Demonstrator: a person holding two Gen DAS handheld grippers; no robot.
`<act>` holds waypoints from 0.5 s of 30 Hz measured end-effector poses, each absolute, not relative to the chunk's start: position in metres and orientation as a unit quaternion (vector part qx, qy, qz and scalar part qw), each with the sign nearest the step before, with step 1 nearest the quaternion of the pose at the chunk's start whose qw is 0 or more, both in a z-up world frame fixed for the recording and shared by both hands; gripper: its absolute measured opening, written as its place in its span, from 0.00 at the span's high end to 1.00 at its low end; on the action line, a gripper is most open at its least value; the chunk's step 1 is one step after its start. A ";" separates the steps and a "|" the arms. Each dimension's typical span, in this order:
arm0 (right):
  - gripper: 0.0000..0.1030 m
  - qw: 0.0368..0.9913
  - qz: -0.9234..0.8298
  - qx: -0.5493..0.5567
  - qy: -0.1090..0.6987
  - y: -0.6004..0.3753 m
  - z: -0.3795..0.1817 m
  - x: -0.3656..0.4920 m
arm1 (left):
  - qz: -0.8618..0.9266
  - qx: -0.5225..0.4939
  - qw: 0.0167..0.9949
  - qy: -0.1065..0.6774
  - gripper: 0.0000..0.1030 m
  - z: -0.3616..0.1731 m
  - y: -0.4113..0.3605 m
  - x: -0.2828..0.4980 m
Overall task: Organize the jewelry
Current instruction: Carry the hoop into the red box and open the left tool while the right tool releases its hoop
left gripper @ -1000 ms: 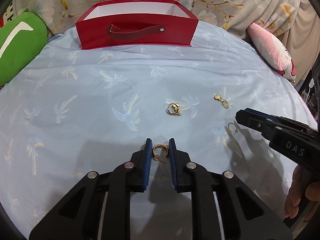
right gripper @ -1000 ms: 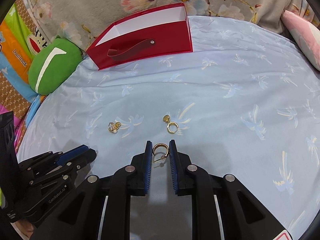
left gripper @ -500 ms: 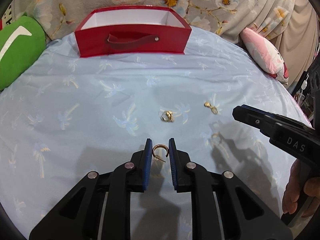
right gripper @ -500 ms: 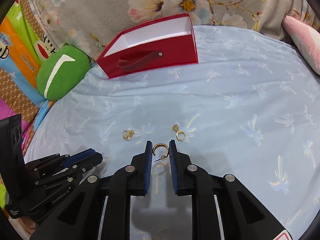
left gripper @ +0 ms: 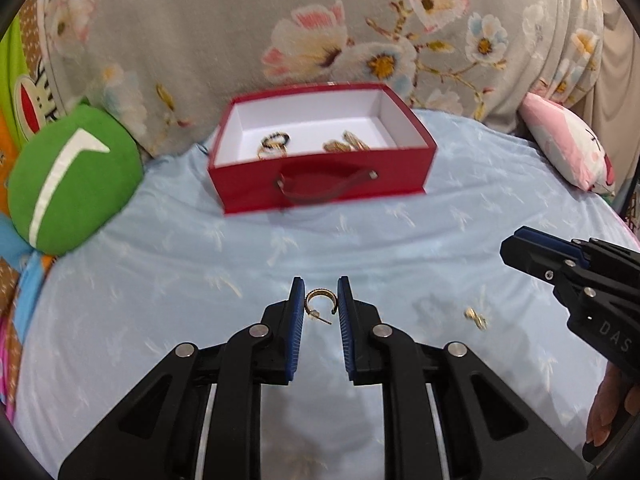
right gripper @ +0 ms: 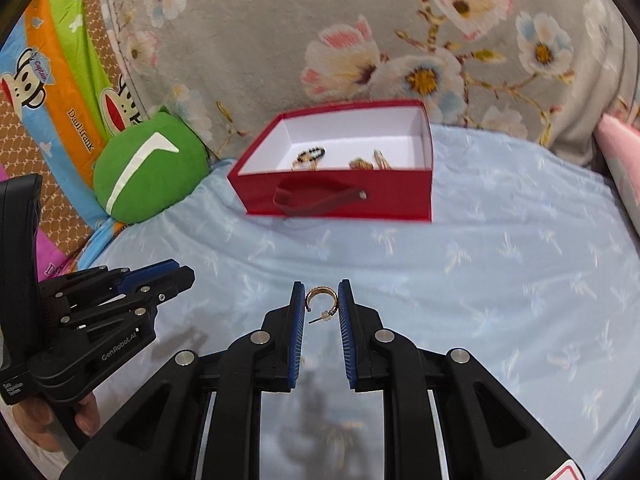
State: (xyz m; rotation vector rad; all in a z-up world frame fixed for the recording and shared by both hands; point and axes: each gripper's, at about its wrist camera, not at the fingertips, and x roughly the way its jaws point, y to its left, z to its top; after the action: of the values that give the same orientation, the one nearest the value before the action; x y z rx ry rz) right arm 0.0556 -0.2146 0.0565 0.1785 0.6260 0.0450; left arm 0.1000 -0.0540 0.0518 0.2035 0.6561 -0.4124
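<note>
A pale blue sheet [left gripper: 160, 280] with palm prints covers the bed. Behind it hangs a grey floral blanket [left gripper: 240, 40]; a green cushion [left gripper: 72, 176] lies at the left and a pink pillow [left gripper: 568, 152] at the right. The red box [left gripper: 320, 184] stands open near the far edge, its strap handle facing me, with a few gold pieces [left gripper: 348, 144] on its white floor. One loose earring [left gripper: 475, 317] lies on the sheet, near my right gripper.

Both my grippers are raised off the sheet and tilt down toward the box. My left gripper [left gripper: 319, 300] pinches a gold hoop [left gripper: 318, 303] between narrow blue pads. My right gripper [right gripper: 321, 300] pinches a second hoop [right gripper: 321, 303] the same way. A hand [right gripper: 86, 416] grips the left handle.
</note>
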 end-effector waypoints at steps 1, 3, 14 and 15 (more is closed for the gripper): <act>0.84 0.949 0.022 0.085 0.302 -0.214 0.061 0.060 | -0.197 0.101 0.923 0.315 0.84 0.057 -0.054 0.106; 0.84 0.953 0.021 0.080 0.292 -0.215 0.071 0.071 | -0.191 0.103 0.927 0.305 0.84 0.065 -0.054 0.116; 0.84 0.956 0.030 0.088 0.279 -0.232 0.099 0.144 | -0.169 0.109 0.941 0.272 0.84 0.094 -0.063 0.170; 0.84 0.956 0.030 0.089 0.279 -0.234 0.100 0.152 | -0.168 0.110 0.942 0.271 0.84 0.095 -0.065 0.177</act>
State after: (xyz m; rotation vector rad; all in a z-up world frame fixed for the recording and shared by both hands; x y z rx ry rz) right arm 0.1525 -0.2339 0.0996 0.1798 0.5670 0.0607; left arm 0.1772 -0.0654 0.0953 0.2237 0.5520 -0.3428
